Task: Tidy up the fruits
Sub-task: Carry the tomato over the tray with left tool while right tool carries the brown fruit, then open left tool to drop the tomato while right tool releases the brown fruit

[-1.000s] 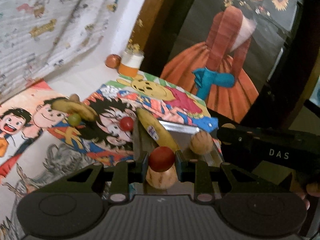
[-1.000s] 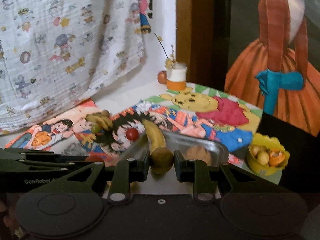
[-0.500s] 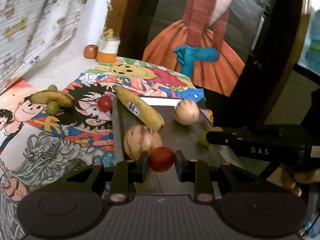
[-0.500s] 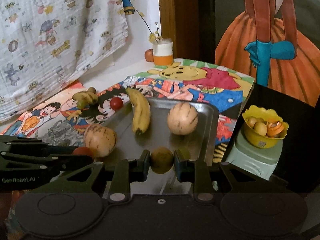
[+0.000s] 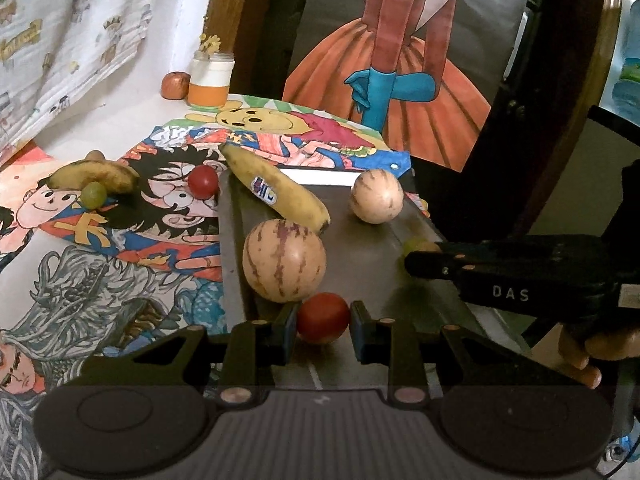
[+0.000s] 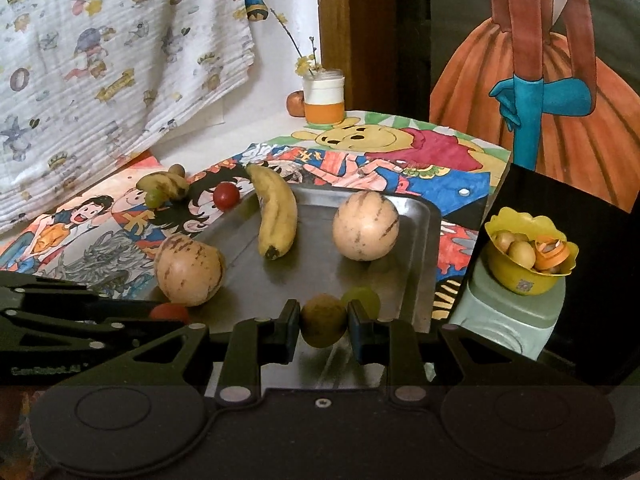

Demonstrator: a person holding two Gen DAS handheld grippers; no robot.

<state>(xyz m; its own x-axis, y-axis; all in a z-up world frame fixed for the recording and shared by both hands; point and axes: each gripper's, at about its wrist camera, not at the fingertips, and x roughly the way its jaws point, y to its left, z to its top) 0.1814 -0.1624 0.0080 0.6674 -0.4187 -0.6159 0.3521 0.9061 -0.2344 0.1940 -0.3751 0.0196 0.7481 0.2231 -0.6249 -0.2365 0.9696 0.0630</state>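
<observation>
My left gripper [image 5: 323, 322] is shut on a red tomato [image 5: 322, 314] just above the near end of the metal tray [image 5: 372, 268]. On the tray lie a yellow banana [image 5: 280, 194] and two striped round melons [image 5: 285, 261] [image 5: 376, 196]. My right gripper [image 6: 323, 326] is shut on a brown-green round fruit [image 6: 322, 316], low over the tray [image 6: 428, 224] near its front right. A pale green round shape [image 6: 363, 298] sits just behind it; grape or reflection, I cannot tell. Each gripper shows in the other's view, the right [image 5: 414, 256] and the left [image 6: 172, 316].
Left of the tray, on the cartoon cloth, lie another tomato [image 5: 203, 182], small dark bananas [image 5: 94, 175] and a green grape [image 5: 94, 194]. A jar [image 6: 324, 100] and a small apple [image 6: 296, 103] stand at the back. A yellow bowl [image 6: 520, 276] of fruit sits on a pale container at the right.
Both grippers have sunk towards the tray, still holding their fruit. The tray and its fruit now fill more of each view, and the left view has rolled level.
</observation>
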